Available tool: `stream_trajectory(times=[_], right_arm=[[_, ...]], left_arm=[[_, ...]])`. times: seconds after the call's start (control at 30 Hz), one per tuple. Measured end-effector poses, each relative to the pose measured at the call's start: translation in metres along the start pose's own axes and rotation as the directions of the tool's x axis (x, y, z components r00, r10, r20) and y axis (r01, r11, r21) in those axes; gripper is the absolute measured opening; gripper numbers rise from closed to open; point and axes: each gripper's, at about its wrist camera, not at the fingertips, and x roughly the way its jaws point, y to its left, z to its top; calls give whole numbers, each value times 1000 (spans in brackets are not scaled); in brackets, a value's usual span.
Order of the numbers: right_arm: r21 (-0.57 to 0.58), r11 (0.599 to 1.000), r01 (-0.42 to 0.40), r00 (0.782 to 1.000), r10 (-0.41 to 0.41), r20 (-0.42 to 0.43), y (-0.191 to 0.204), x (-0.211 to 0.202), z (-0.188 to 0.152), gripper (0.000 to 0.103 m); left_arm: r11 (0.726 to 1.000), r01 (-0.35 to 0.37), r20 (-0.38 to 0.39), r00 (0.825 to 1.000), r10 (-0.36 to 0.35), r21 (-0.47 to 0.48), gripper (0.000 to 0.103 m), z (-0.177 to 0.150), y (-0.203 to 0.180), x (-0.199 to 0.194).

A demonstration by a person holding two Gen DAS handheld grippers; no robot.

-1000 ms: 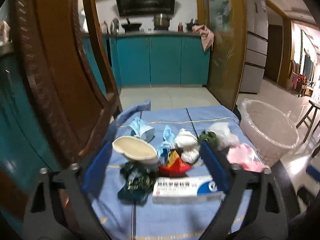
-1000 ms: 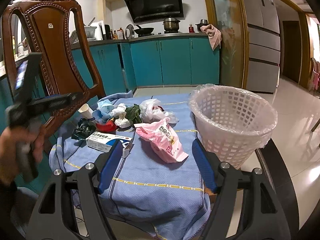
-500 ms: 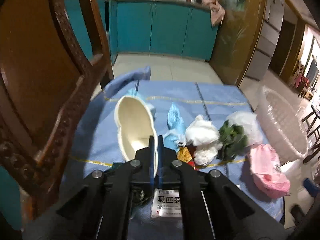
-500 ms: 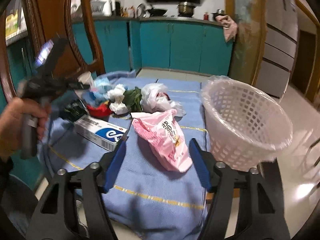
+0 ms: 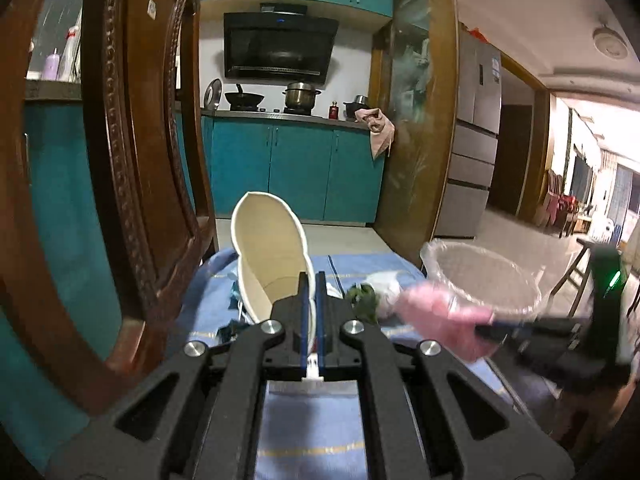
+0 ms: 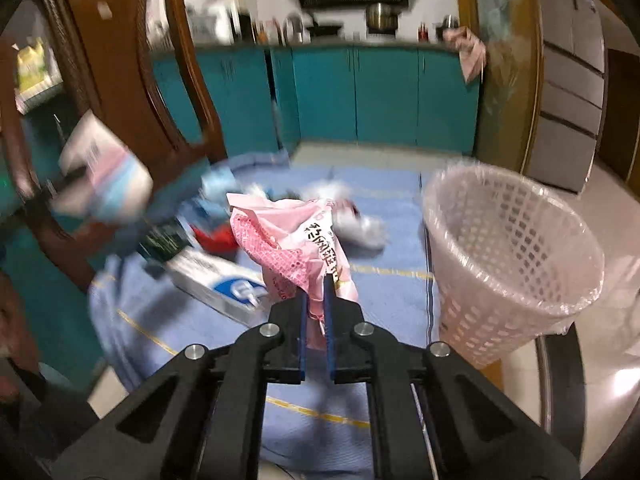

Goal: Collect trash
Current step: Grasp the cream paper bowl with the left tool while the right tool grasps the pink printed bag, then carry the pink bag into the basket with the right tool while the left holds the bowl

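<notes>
Blue-white box (image 6: 224, 284), right view only

A carved dark-brown wooden chair (image 5: 132, 184) stands at the left edge of the desk, which is covered by a blue woven cloth with thin yellow stripes (image 6: 384, 216). Beyond it, teal kitchen cabinets (image 5: 296, 168) run under a grey counter, with a black range hood (image 5: 280, 46) on the white wall above. A silver multi-door fridge (image 5: 476, 128) stands right of a wooden door frame (image 5: 444, 120). The pale tiled floor (image 6: 592, 216) shines under warm ceiling light.
</notes>
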Motion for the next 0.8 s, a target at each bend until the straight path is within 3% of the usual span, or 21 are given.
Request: stream_trajectory(times=[0.13,0.23,0.8], right_arm=[[11,1000,-4,994,3,110,2,-22,6,8],[13,1000,5,990,-6,140,2,-27,7,8],[34,999,18,993,-21,116,-4,-26,8,8]], left_arm=[[999,6,-1,1000,-6,47,4,-6,-11,-3],[998,3,-13,1000,-2,61,4,-8,-18,0],[1000,17,-109,994,-15,16,4,-8,-6,13]])
